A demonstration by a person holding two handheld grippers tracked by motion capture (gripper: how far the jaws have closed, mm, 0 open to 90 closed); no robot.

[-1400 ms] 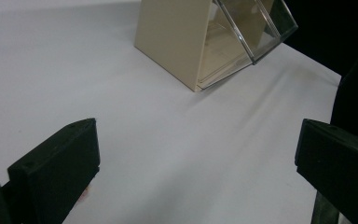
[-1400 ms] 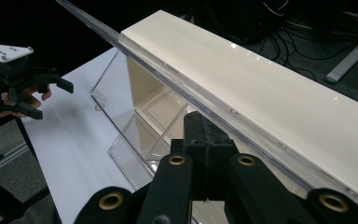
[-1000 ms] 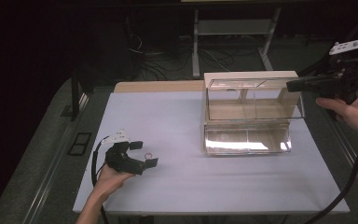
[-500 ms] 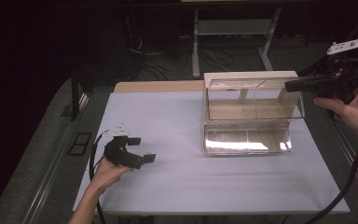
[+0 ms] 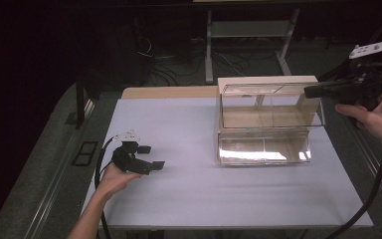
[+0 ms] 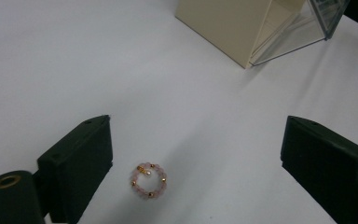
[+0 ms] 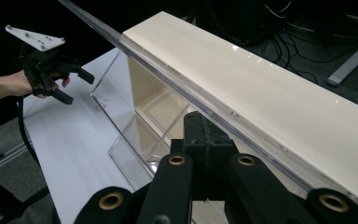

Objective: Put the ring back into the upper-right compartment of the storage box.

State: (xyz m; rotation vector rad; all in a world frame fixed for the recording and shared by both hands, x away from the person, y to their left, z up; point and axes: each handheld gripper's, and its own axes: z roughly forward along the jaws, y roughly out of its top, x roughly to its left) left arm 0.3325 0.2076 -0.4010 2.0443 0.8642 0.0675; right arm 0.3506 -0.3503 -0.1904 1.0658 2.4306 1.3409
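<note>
My left tongs (image 5: 151, 157) are sliding along the tabletop (image 5: 189, 199) toward my side and sinking a little compared with a second ago, and their jaws have just been closing slightly; my right tongs (image 5: 314, 91) are staying put by the case (image 5: 266, 122). The left jaws are standing wide apart and gripping nothing, with the ring (image 6: 148, 181) lying flat on the tabletop between them but much closer to the left-hand jaw in the left gripper view, not touching either. The right tongs are clamped shut on the clear lid (image 7: 168, 77) of the case, holding it raised. I am judging the main risk to be that off-centre line-up: if I am closing from here, the near jaw could be reaching the ring first and shoving it sideways or flicking it away instead of pinching it. The ring is also lying so low that the pads may be closing above it, or scraping the tabletop if I am pressing down too hard. Any slackening on the right could be letting the lid drop. The ring is looking small, a loop of pale pink beads with a few gold ones and one tiny pearl-like piece, and it is sitting well apart from the case.
</note>
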